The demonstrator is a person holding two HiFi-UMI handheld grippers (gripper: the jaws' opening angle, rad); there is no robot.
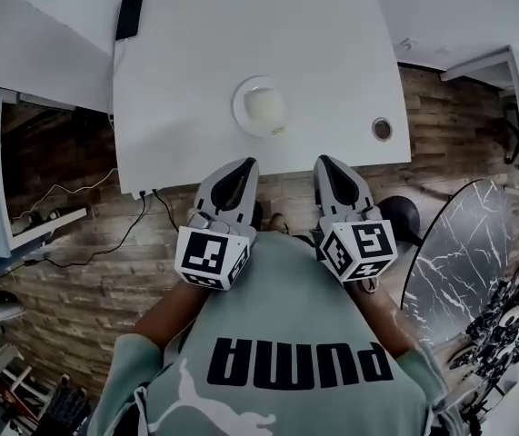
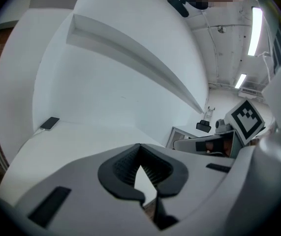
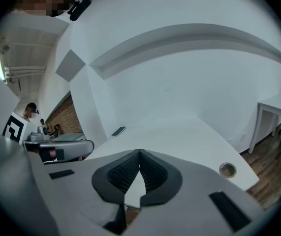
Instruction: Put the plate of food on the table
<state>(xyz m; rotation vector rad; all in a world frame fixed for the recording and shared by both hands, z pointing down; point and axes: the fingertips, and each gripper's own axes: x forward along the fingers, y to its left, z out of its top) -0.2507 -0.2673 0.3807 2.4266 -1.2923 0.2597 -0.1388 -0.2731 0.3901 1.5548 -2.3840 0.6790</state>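
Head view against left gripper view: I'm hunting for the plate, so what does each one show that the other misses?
Only the head view shows the plate of food, which sits on the white table, as well as the table's cable hole and the wooden floor. Only the left gripper view shows the wall ledge and the ceiling lights. Both show the table, the phone at its far left corner, the left gripper with its jaws shut on nothing, and the right gripper.
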